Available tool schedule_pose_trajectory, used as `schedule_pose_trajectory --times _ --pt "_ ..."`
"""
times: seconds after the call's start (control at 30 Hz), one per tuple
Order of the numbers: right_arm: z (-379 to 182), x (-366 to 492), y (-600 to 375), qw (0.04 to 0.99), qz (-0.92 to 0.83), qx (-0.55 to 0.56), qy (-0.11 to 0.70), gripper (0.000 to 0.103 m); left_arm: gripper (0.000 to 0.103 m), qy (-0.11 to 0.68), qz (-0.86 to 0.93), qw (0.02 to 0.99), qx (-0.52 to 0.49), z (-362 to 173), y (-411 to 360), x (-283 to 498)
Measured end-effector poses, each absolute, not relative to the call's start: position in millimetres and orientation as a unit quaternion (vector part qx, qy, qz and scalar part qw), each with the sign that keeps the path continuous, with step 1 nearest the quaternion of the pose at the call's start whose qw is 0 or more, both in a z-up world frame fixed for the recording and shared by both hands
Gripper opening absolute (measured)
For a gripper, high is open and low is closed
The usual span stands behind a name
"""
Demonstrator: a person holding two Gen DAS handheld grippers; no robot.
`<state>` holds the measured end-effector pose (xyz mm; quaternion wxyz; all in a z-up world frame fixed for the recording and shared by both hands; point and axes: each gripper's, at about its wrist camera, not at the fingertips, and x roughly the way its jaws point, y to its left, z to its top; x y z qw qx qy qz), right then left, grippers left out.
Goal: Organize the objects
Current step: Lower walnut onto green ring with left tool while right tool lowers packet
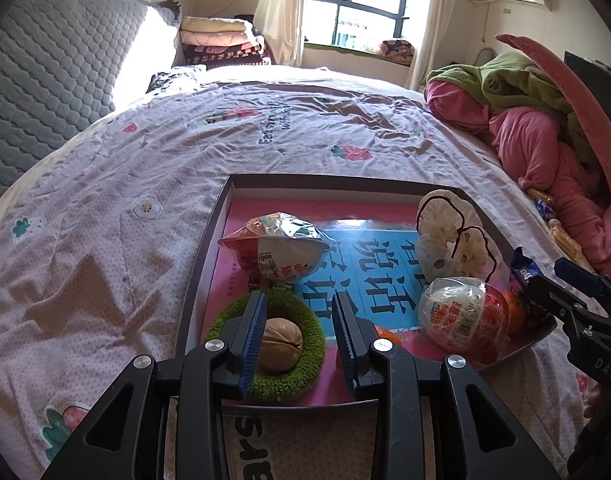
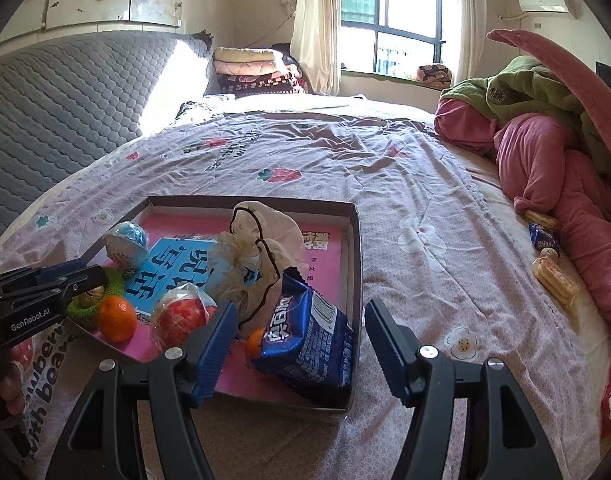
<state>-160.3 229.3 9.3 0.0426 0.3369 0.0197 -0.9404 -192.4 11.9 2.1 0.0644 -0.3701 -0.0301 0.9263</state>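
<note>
Bed: pink flowered bedspread [image 1: 105,200] fills the room's middle, sunlit from the window behind.
Left hand-held gripper [image 1: 299,336]: jaws apart, hanging over the near corner of the box, gripping nothing — the walnut [image 1: 279,344] lies between its blue pads, seemingly clear of both.
Right hand-held gripper [image 2: 301,344]: jaws wide apart and empty, over the near right corner of the box, the blue snack packet [image 2: 309,332] just beyond them.
Box [image 2: 355,280]: shallow cardboard tray on the bedspread, pink and blue book on its floor.
Inside, near: walnut sits in a green fuzzy ring [image 1: 309,332]; orange [image 2: 116,318] beside the ring; foil-wrapped egg toy [image 1: 463,314]; blue snack packet leaning at the right wall.
Inside, farther: second foil egg toy [image 1: 275,248] and a cream scrunchie [image 1: 453,236].
Right of the box: more snack packets [image 2: 545,256] loose on the bed, against a heap of pink and green bedding [image 2: 545,148].
Far end: folded blankets [image 1: 221,38] — grey quilted headboard [image 1: 53,92] to the left.
</note>
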Motion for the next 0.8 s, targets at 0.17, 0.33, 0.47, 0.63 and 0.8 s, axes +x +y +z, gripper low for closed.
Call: schedule_pose_trajectory --times 0.17,0.33,0.47,0.63,0.8 --pt "14 -158 230 0.041 -0.944 0.328 0.017 0.066 0.035 -0.028 0.928 0.065 -0.365 8 14 -190" --pt "19 -155 230 0.043 -0.947 0.317 0.016 0.066 0.035 -0.028 0.930 0.065 -0.360 16 13 -187" --pt "21 -152 228 0.048 -0.949 0.312 0.018 0.066 0.039 -0.030 0.932 0.064 -0.357 23 13 -183" --pt "27 -145 222 0.054 -0.952 0.299 0.023 0.071 0.055 -0.034 0.933 0.061 -0.352 31 12 -175" --pt "34 -132 215 0.064 -0.957 0.280 0.026 0.074 0.061 -0.033 0.933 0.059 -0.353 38 11 -167"
